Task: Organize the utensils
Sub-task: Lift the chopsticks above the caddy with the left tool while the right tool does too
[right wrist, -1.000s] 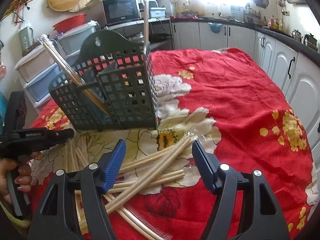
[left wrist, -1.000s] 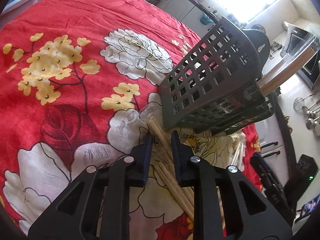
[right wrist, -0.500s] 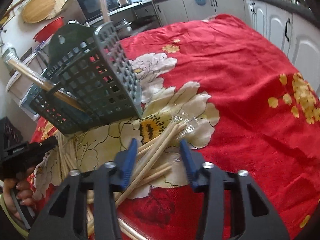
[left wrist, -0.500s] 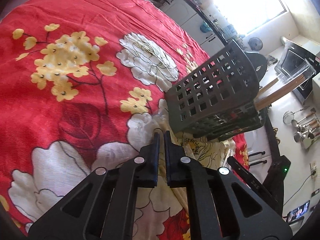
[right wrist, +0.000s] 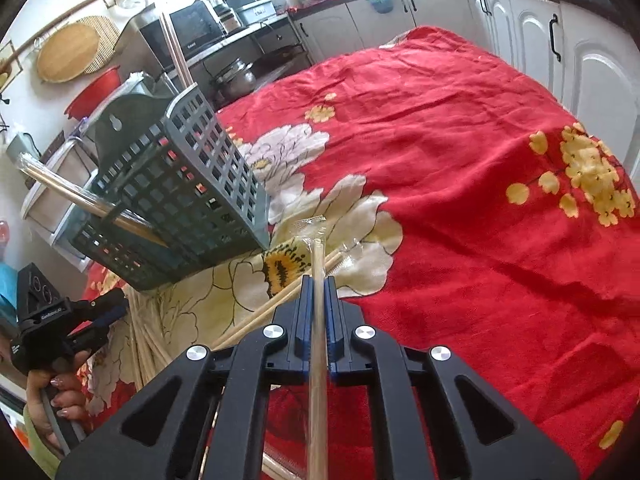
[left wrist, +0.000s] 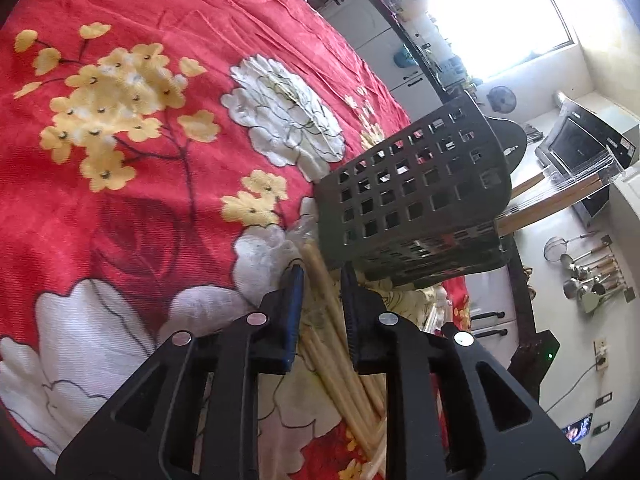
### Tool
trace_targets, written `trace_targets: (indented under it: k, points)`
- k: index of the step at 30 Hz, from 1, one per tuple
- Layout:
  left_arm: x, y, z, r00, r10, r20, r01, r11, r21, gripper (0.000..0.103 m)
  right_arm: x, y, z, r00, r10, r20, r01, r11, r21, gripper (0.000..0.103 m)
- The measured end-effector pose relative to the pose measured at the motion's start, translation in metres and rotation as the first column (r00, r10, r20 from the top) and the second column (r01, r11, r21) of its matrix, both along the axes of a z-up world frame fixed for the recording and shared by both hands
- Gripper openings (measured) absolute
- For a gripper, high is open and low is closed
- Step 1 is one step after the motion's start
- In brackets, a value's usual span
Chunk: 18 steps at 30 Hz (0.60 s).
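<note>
In my right wrist view, left to right: left gripper (right wrist: pixel 116 312) at lower left edge, jaws narrow and just reopened, nothing pinched. Dark basket (right wrist: pixel 176 192) upper left. At center my right gripper (right wrist: pixel 319 280) just closed on a wrapped chopstick (right wrist: pixel 319 252). Right half is free red tablecloth (right wrist: pixel 480 200).

Red floral tablecloth (right wrist: pixel 460 168); microwave (right wrist: pixel 192 32); white cabinets (right wrist: pixel 532 40); red bowl (right wrist: pixel 94 92).

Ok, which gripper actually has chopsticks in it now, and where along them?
The right gripper is shut on a wrapped chopstick pair, short of its wrapper end. The left gripper straddles loose chopsticks, unclamped.
</note>
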<state>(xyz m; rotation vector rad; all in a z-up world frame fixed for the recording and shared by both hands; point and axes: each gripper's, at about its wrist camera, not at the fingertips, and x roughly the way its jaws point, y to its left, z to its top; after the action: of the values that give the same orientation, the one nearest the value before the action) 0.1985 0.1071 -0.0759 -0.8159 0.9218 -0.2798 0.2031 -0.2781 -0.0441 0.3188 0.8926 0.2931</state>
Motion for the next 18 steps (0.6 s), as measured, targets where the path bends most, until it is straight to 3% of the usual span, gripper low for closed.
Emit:
trace_targets:
  k: [6,8,18]
  points:
    - [0.010,-0.012,0.002,1.000,-0.005,-0.019,0.006,0.997,0.078,0.018,-0.005,0.003,0.011,0.999,0.017,0.046,-0.018,1.000,0.011,0.006]
    - [0.014,-0.015,0.001,1.000,-0.008,-0.026,0.010,0.996,0.090,0.010,-0.005,0.004,0.013,0.998,0.021,0.051,-0.022,1.000,0.013,0.006]
    - [0.007,-0.008,0.005,1.000,-0.007,0.002,0.007,0.999,0.053,0.007,-0.009,0.002,0.019,0.997,0.021,0.068,-0.023,0.999,0.026,0.006]
